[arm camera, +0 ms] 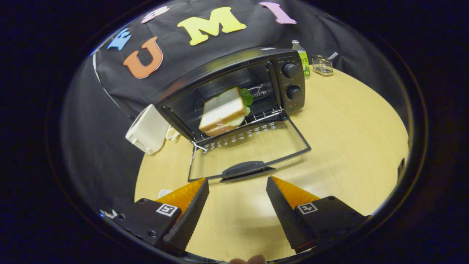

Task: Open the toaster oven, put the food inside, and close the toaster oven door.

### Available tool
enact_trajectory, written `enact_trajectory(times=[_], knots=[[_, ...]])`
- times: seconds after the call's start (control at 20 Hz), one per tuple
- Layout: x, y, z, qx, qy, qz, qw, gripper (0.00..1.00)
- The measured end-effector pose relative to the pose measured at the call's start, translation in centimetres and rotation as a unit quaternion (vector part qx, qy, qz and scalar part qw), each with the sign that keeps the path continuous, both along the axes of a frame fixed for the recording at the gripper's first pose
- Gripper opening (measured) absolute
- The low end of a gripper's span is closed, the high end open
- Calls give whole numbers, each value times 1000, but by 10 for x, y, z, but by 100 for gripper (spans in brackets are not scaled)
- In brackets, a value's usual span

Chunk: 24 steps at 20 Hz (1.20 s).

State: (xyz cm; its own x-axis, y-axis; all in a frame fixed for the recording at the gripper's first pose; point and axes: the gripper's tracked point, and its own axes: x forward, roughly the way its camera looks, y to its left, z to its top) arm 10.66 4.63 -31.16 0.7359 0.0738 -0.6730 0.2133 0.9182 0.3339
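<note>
Sandwich (222, 115) already on rack inside toaster oven (234, 91), 12 o'clock from gripper (237, 185). Gripper fingers spread apart, empty, just short of door handle (243, 169). Door (249, 146) lies flat open on desk (348, 128). Next: get under handle, lift smoothly, push door fully shut.

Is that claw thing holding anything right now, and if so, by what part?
Nothing is held. The gripper is open and empty, its fingers spread just short of the handle of the open oven door. The sandwich sits on the toaster oven rack.
</note>
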Motion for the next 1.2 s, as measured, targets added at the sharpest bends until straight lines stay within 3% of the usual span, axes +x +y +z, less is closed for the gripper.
enact_trajectory(times=[0.4,0.55,1.2], knots=[[21,-12,-47,-84,-5,15,996,100],[27,-10,-59,-89,-2,19,996,100],[35,-17,-18,-140,-29,63,988,100]])
